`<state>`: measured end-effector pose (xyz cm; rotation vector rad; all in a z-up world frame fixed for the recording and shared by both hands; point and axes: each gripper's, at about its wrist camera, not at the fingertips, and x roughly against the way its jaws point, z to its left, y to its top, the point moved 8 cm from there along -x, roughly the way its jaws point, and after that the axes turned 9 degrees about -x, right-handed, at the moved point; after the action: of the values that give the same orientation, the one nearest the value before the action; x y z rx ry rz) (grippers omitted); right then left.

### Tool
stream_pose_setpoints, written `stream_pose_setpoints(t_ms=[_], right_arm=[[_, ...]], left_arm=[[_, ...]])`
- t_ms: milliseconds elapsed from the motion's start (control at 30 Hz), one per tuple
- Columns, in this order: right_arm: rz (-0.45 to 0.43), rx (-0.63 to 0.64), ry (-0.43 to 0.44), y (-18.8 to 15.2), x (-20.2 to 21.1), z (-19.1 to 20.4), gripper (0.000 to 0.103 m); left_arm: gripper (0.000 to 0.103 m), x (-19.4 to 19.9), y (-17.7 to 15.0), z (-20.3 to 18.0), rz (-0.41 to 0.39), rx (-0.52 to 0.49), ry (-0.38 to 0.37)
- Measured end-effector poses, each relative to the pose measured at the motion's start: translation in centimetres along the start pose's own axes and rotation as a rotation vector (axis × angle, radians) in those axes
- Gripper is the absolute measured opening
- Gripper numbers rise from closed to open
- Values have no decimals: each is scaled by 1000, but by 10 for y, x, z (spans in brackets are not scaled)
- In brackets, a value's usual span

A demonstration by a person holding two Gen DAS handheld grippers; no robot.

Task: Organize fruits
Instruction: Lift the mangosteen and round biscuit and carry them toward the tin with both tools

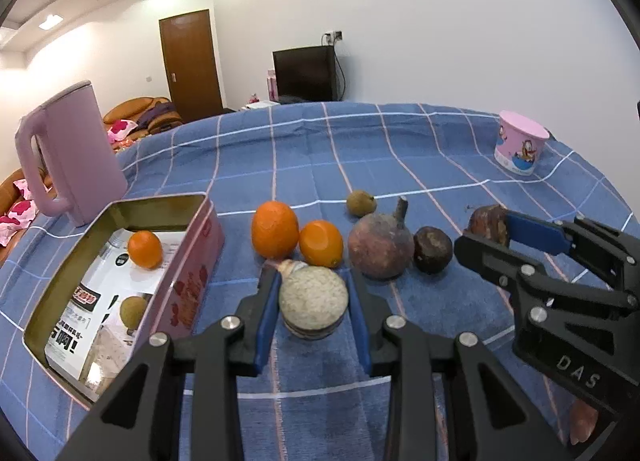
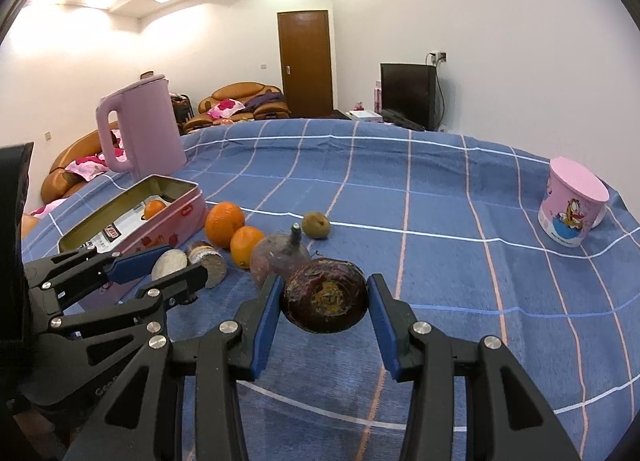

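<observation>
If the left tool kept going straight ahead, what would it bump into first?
The left tool already has the pale speckled round fruit between its fingers, so that comes first. Just past it sit two oranges: probably the smaller orange next, though depth is hard to judge.

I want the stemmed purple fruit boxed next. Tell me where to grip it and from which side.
Grip the round purple fruit across its widest middle, coming from above and the near side. Its stem leans up and back, too thin to hold. An orange on its left and a small dark fruit on its right crowd its sides, so keep the gripper fingers front-to-back.
</observation>
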<state>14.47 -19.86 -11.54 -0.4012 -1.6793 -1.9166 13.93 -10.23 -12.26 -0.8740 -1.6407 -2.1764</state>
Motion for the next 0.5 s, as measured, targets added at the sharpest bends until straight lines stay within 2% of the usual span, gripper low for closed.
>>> stream_pose_setpoints(t_ms=[500], right_arm=[[-60, 20, 22, 3, 12, 5, 46]], left_arm=[[35, 14, 5, 1, -66, -10, 48]])
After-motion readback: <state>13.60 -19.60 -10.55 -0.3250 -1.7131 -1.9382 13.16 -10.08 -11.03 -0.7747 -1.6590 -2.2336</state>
